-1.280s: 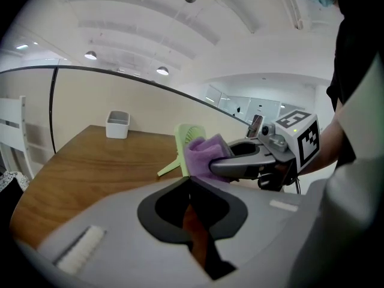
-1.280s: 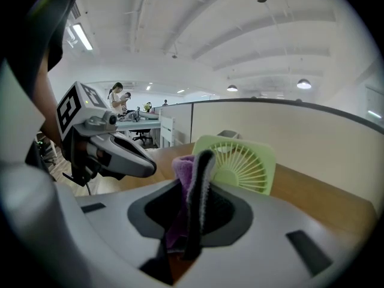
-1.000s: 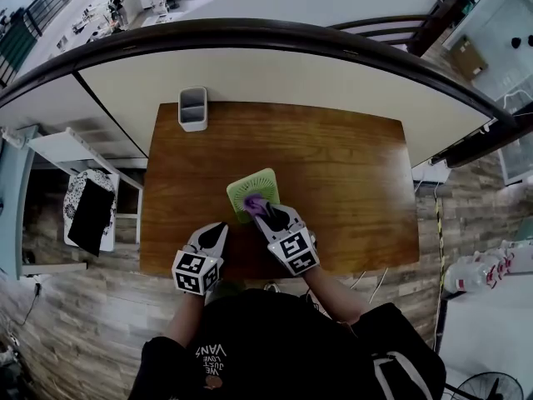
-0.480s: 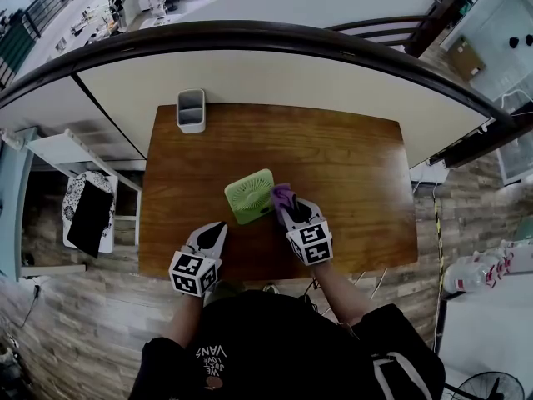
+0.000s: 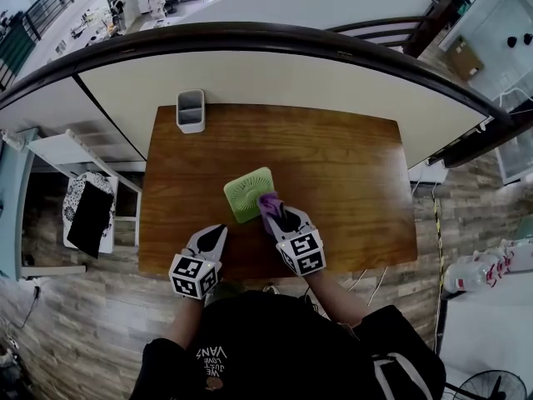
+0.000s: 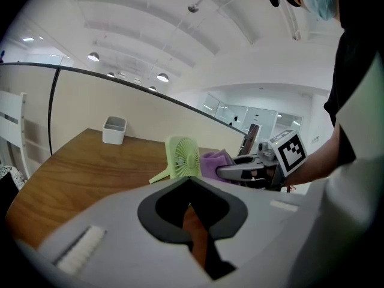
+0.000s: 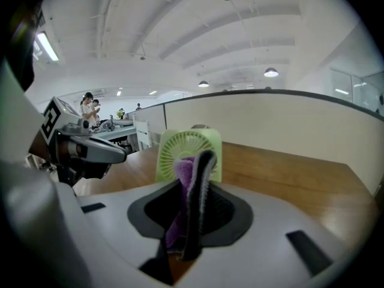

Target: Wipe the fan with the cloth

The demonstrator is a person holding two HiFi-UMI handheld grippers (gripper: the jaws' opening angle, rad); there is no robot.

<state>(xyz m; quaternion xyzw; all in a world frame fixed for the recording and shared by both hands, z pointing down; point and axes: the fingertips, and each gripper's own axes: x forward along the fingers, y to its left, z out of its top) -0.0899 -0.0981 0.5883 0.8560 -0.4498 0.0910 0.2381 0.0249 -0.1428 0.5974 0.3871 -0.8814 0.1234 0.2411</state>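
Jaws of the right gripper (image 5: 271,211) are clamped on the purple cloth (image 5: 266,199), which sits at the right edge of the green fan (image 5: 246,193) standing mid-bench (image 5: 350,165). Jaws of the left gripper (image 5: 218,231) are fully together and empty, near the bench's front edge, apart from the fan.

A brown rectangular wooden table (image 5: 350,157) stands on a grey-brown wood-plank floor (image 5: 75,332). Behind it curves a cream partition wall (image 5: 275,77) topped by a dark rail. A low white shelf unit (image 5: 71,148) stands to its left. Round lamps (image 7: 270,72) glow in the white arched ceiling (image 7: 198,29).
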